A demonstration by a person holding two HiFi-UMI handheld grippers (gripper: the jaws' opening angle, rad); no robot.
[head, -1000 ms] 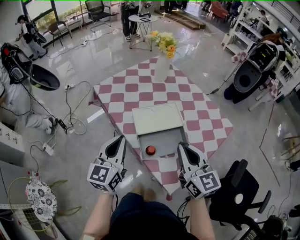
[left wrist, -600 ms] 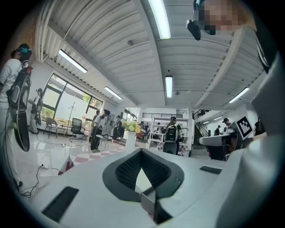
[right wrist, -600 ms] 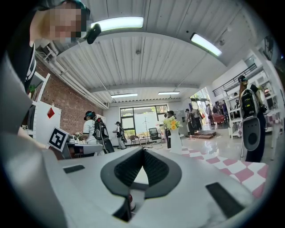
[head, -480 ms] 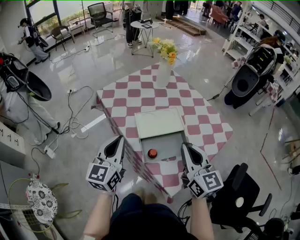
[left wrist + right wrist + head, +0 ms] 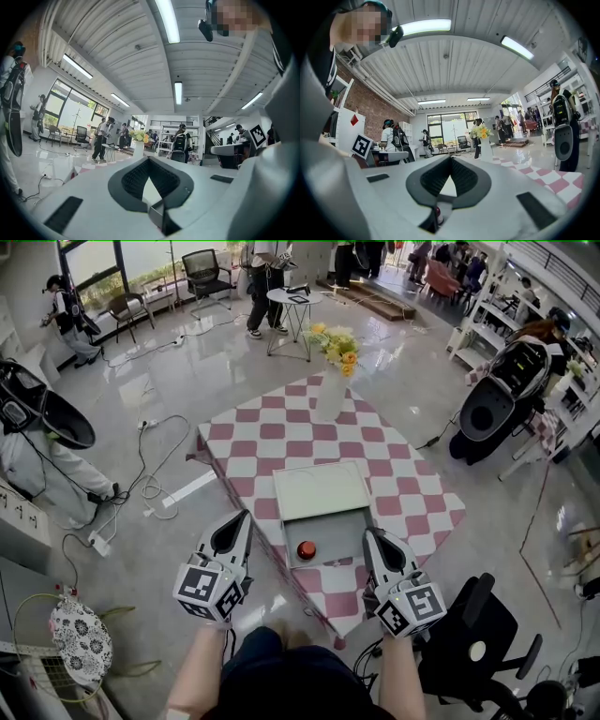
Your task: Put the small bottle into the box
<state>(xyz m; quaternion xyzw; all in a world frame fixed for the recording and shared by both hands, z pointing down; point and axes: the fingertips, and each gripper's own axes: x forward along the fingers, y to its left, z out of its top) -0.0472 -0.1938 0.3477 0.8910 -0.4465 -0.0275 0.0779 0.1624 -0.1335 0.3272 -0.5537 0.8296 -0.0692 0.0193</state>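
Small bottle in the box, both hand-held grippers empty

The small bottle (image 5: 306, 549) stands inside the box (image 5: 352, 532) on the checked worktop (image 5: 272, 439), between the left hand-held gripper (image 5: 236, 521) and the right hand-held gripper (image 5: 373, 538), touching neither; both have their jaws closed on nothing.

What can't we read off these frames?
1. The small bottle: head view, too small; only its red top shows, inside the box.
2. The box: left gripper view, blocked by the left gripper itself.
3. The table edge beside the box: head view, covered by the right gripper.
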